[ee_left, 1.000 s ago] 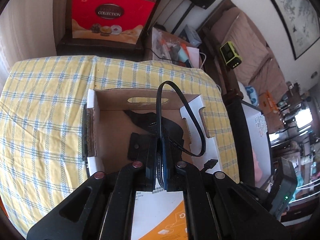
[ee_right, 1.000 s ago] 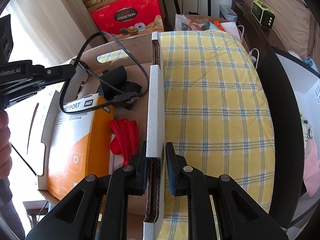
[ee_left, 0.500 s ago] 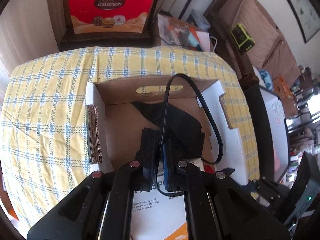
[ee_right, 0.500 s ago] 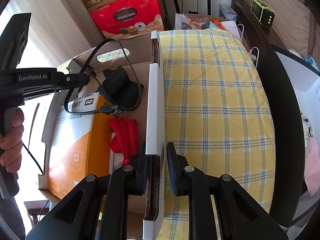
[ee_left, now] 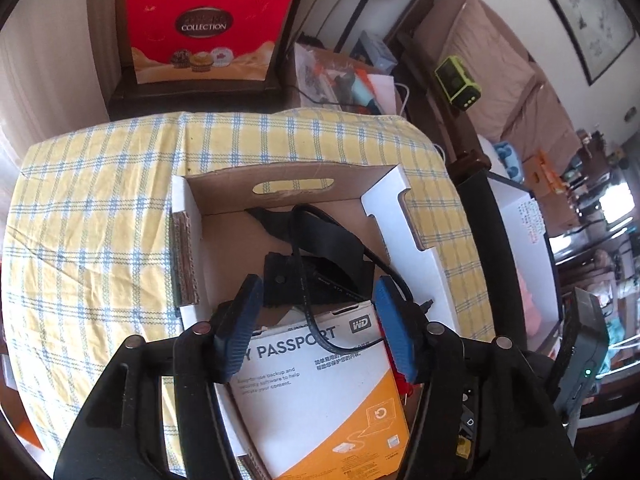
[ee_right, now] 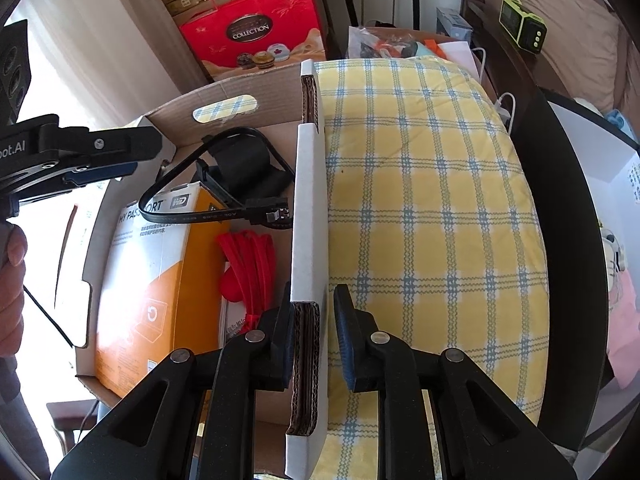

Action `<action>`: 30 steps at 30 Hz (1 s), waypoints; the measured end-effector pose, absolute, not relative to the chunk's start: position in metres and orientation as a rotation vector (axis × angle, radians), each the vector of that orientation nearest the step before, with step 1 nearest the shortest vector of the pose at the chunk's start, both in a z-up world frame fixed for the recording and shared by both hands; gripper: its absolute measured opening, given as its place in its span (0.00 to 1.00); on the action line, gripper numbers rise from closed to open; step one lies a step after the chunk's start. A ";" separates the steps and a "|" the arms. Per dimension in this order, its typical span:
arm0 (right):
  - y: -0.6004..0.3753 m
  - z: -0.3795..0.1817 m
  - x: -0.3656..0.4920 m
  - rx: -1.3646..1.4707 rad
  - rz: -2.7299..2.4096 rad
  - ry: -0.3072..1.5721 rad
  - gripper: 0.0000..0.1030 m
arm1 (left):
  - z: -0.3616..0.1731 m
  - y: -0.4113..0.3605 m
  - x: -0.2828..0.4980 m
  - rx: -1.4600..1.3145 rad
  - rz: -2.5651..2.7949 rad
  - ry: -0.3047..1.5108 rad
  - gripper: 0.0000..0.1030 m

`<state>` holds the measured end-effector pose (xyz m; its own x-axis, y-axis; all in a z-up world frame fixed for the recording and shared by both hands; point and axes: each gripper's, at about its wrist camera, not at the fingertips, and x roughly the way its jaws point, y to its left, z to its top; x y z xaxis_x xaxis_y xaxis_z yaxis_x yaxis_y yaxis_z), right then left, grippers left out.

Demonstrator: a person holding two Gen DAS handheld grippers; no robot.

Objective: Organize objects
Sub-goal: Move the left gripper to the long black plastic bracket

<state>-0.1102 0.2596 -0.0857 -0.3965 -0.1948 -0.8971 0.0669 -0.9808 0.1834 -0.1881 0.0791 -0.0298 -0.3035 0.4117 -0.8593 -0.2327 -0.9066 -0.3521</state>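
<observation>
Over on the left, our left gripper (ee_left: 316,320) hangs above the cardboard box (ee_right: 224,88), jaws opening, nothing pinched. The black cable (ee_right: 216,210) lies free inside the box, draped across the orange-and-white drive package (ee_right: 160,280), so it looks delivered. Further right in the box sit red straps (ee_right: 252,264), snug against the box's right wall (ee_right: 310,220). Our right gripper (ee_right: 310,334) clenches that wall, probably to steady the box. Right of the box, the checked tabletop (ee_right: 420,200) offers open room; inside, space is tight.
</observation>
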 end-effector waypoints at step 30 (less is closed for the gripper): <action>0.255 -0.090 -0.105 1.659 -2.578 -0.121 0.10 | -0.078 -0.032 -0.151 -1.618 2.422 -0.244 0.77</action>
